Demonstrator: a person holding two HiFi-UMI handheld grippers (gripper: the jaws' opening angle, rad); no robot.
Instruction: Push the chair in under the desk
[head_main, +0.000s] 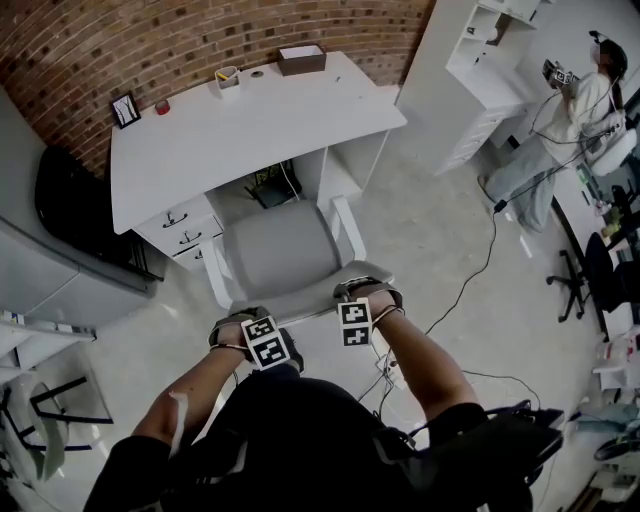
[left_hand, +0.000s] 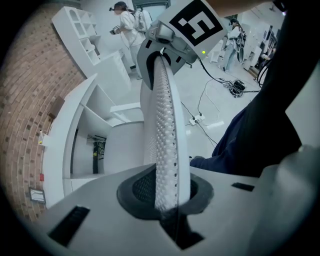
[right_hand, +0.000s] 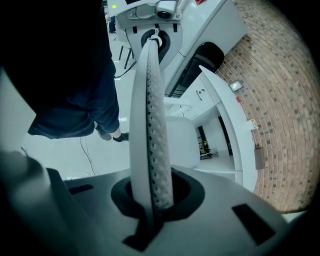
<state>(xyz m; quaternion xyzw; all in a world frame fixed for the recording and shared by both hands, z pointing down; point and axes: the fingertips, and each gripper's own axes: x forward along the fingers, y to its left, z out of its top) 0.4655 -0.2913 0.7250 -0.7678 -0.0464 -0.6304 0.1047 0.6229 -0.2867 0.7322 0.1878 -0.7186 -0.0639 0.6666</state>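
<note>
**Both grippers clamped on the backrest, chair only partly under**

Nearest the person, the left gripper (head_main: 247, 322) and the right gripper (head_main: 365, 297) point steeply down, side by side. Each has its jaws nearly together, pinching the thin top rim of the white-framed, perforated mesh backrest (left_hand: 165, 125). Each gripper's own view shows that rim standing in the notch between its jaws with the pads pressed to either face, so neither gripper is empty.

Just beyond the grippers is the rest of the grey-seated, white-armed office chair (head_main: 285, 250), its seat facing away from the person toward the kneehole. The seat's front edge sits about level with the near edge of the flat-topped white desk (head_main: 240, 130). Most of the seat and both white armrests (head_main: 347, 228) are out in the open.

Farther on, under the desktop, the kneehole looks free apart from a small dark device with a cable (head_main: 270, 188) at the back. The white drawer unit (head_main: 185, 228) flanks it, ahead and left of the left gripper. Farthest off is the red-brick wall (head_main: 200, 40).

By my reading, the grip is made and the chair is lined up, but most of the push is left — the seat has to travel forward until the backrest nears the desk edge, with the armrests kept clear of the drawer unit.
</note>
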